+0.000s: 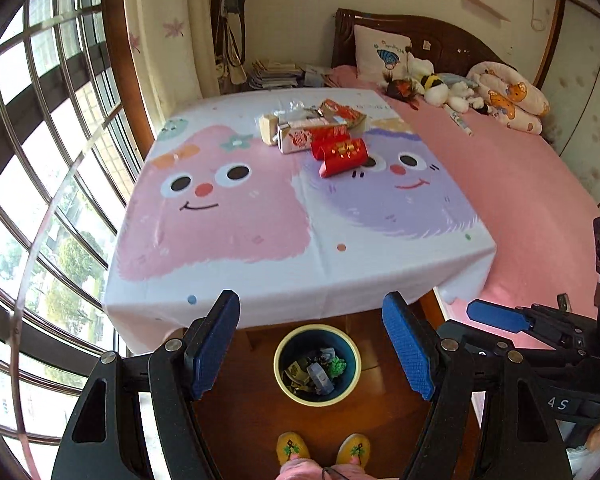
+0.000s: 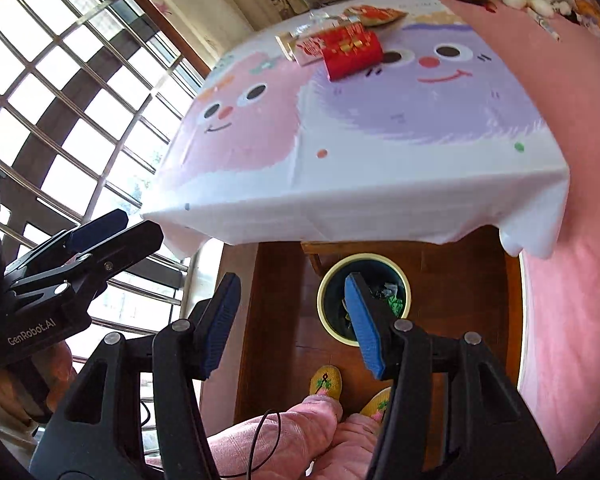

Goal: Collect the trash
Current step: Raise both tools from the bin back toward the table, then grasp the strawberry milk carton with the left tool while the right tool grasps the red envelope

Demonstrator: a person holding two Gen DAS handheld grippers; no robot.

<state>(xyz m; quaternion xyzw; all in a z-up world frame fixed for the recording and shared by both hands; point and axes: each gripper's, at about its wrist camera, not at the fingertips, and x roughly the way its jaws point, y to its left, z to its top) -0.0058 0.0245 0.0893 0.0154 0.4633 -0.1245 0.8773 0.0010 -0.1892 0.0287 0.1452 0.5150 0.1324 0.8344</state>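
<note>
A heap of trash lies at the far middle of the table: a red box with gold print point(image 1: 342, 156) point(image 2: 352, 54), a white-and-red carton point(image 1: 300, 138) point(image 2: 309, 48), a tan block point(image 1: 269, 128), clear plastic and a red wrapper point(image 1: 342, 114) point(image 2: 374, 14). A dark blue bin with a cream rim point(image 1: 317, 364) point(image 2: 364, 294), with trash in it, stands on the floor in front of the table. My left gripper point(image 1: 314, 340) is open and empty above the bin. My right gripper point(image 2: 292, 324) is open and empty beside the bin.
The table wears a white cloth with pink and purple cartoon faces point(image 1: 300, 272) point(image 2: 360, 200). A pink bed point(image 1: 532, 200) with plush toys point(image 1: 440, 84) is to the right. A barred window point(image 1: 40, 160) is to the left. The person's yellow slippers point(image 1: 324, 450) stand on the wooden floor.
</note>
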